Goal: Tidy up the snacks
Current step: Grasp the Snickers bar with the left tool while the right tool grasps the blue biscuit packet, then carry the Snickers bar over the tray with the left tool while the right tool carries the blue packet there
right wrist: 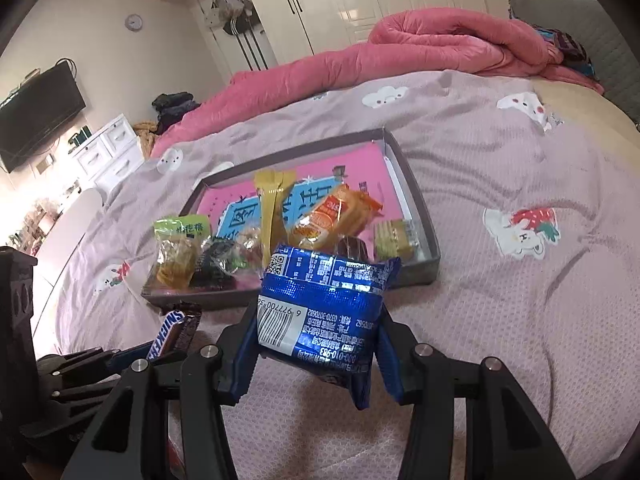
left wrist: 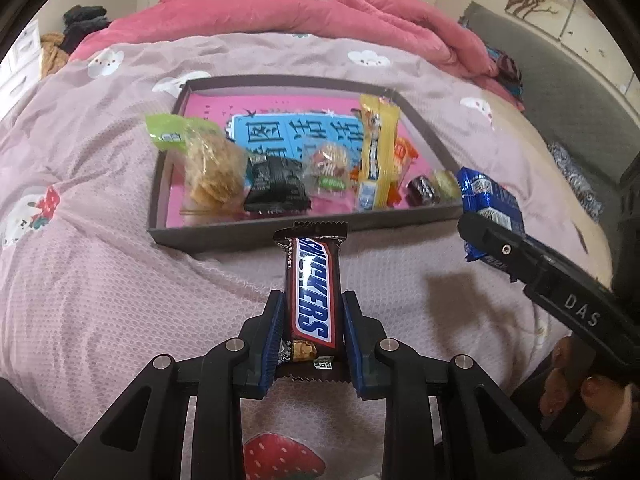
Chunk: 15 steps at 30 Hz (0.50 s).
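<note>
Mid-carry: left gripper (left wrist: 313,320) clamped on Snickers bar (left wrist: 313,288), right gripper (right wrist: 318,344) clamped on blue biscuit packet (right wrist: 324,304). Next, likely: lower both into tray (left wrist: 304,230) at 12 o'clock, release.

Left wrist view: blue packet (left wrist: 490,204) lower half hidden behind right gripper (left wrist: 504,248). Right wrist view: Snickers bar (right wrist: 173,332) partly hidden; television (right wrist: 38,112) cut by frame edge.
</note>
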{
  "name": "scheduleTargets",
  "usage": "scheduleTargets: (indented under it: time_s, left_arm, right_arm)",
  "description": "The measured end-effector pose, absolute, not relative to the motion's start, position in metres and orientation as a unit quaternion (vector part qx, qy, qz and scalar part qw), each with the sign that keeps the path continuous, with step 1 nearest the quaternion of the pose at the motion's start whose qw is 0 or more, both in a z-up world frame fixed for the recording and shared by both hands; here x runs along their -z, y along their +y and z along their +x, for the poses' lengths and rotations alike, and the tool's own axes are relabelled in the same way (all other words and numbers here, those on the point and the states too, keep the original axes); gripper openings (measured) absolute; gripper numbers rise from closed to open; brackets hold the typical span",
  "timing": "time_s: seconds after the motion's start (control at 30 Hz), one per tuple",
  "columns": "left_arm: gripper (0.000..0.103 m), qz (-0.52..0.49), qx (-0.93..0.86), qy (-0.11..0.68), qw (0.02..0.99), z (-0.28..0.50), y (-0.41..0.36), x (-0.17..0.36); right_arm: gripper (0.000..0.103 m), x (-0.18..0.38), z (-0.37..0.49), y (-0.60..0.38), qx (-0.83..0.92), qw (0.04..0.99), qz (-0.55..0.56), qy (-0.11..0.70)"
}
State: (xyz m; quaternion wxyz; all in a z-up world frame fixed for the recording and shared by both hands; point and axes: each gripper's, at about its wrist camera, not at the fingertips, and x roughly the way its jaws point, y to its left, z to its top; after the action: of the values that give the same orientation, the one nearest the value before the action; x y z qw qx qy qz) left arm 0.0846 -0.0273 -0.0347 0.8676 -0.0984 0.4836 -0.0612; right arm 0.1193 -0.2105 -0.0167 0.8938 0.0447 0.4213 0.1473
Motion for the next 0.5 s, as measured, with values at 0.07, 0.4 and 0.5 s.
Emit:
scheduleTargets:
  time_s: [0.07, 0.4, 0.5]
  left_arm:
    - [0.029, -0.104, 0.063, 0.48, 0.869, 0.083, -0.026, 0.031]
    - [0.029, -0.124, 0.067, 0.483, 0.864, 0.083, -0.02, 0.024]
    - [0.029, -0.12, 0.063, 0.482, 0.866, 0.081, -0.019, 0.021]
  right_arm:
    - [0.051, 0.013, 0.119, -0.21, -0.15, 0.896, 0.044, 0.415]
    - [0.051, 0.009, 0.121, -0.207, -0.158, 0.9, 0.041, 0.403]
    - [0.051, 0.007, 0.121, -0.208, -0.16, 0.901, 0.042, 0.4]
